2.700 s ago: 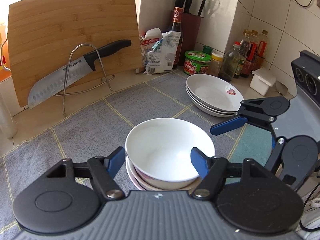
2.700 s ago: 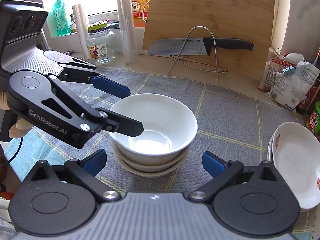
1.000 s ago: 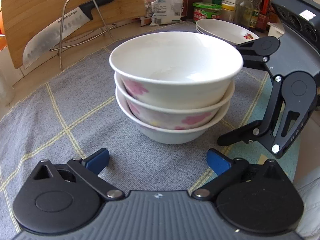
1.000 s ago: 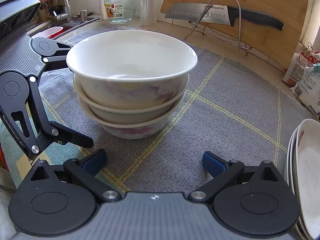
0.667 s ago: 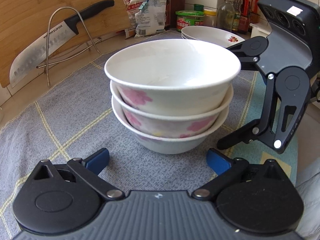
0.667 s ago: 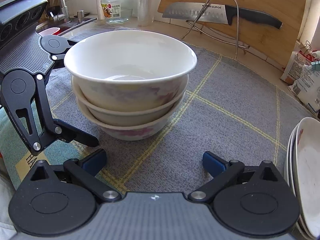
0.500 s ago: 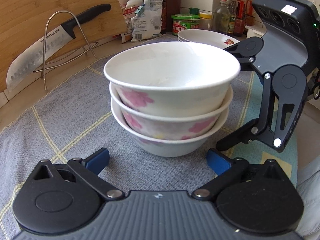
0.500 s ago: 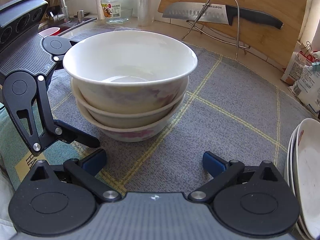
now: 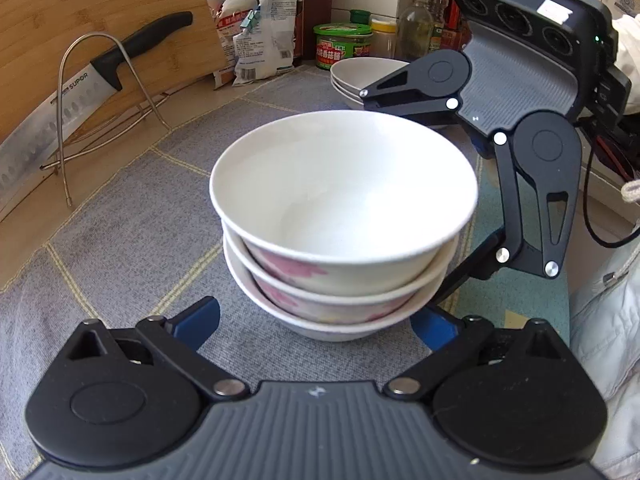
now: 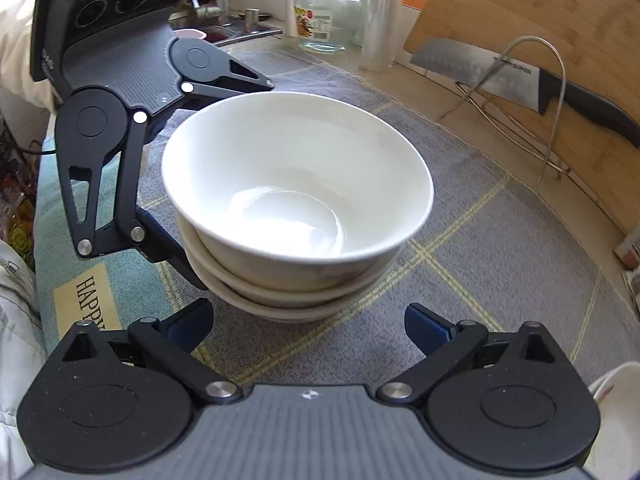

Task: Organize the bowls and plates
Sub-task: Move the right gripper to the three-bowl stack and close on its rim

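Grey checked cloth (image 9: 132,216) covers the kitchen counter, bearing a stack of three white floral ceramic bowls (image 9: 340,216). Left gripper (image 9: 316,318), jaws wide but closing, and right gripper (image 10: 308,320), spread wide, flank its base without touching. Stacked white plates (image 9: 356,76) sit behind.
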